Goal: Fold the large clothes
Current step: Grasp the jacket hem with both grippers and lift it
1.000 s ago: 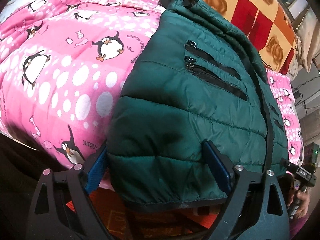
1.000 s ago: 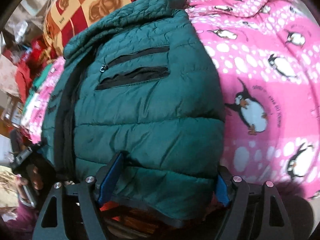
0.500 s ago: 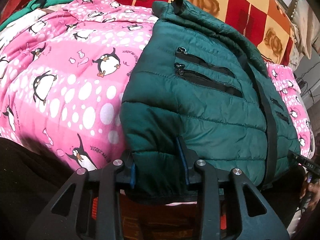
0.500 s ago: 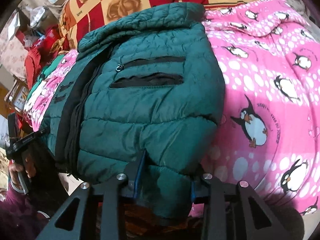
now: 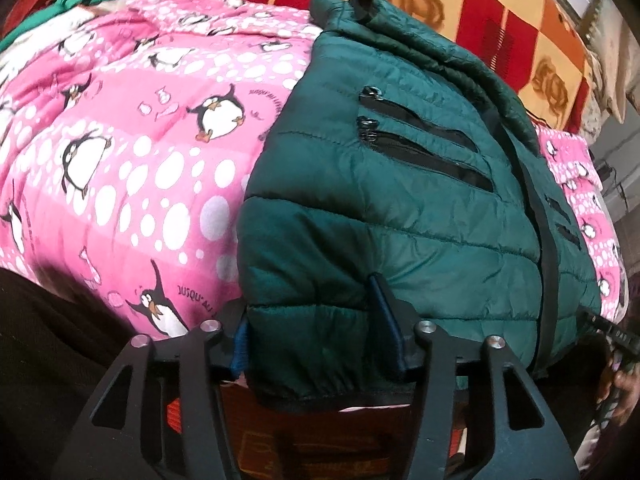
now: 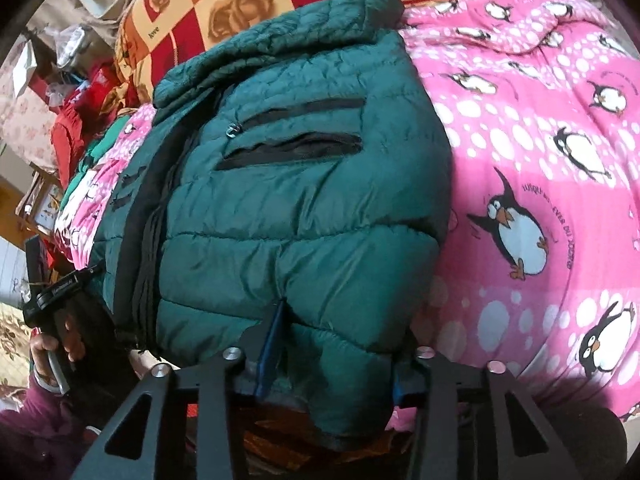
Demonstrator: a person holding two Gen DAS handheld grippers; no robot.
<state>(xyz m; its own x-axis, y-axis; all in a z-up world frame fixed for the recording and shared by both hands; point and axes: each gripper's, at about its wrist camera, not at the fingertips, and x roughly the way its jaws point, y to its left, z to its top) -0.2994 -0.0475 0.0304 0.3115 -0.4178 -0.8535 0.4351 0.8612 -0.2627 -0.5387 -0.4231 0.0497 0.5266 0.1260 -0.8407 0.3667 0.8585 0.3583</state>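
Observation:
A dark green quilted puffer jacket point(image 5: 400, 200) lies on a pink penguin-print blanket, sleeves folded in, hem toward me and hanging over the bed's edge. It also shows in the right wrist view point(image 6: 300, 200). My left gripper point(image 5: 316, 332) is shut on the jacket's bottom hem near its left corner. My right gripper point(image 6: 332, 356) is shut on the bottom hem near the right corner. Black pocket zips point(image 5: 424, 148) and the front zip face up.
The pink penguin blanket point(image 5: 120, 160) covers the bed. A red-and-yellow rose-print blanket point(image 5: 460, 4) lies behind the jacket's collar. Cluttered furniture and red clothes point(image 6: 72, 128) stand at the far left in the right wrist view. Orange patterned floor point(image 5: 320, 440) lies below.
Both grippers went from open around the hem to shut on it. They hold the hem bunched between the fingers and have lifted it slightly.

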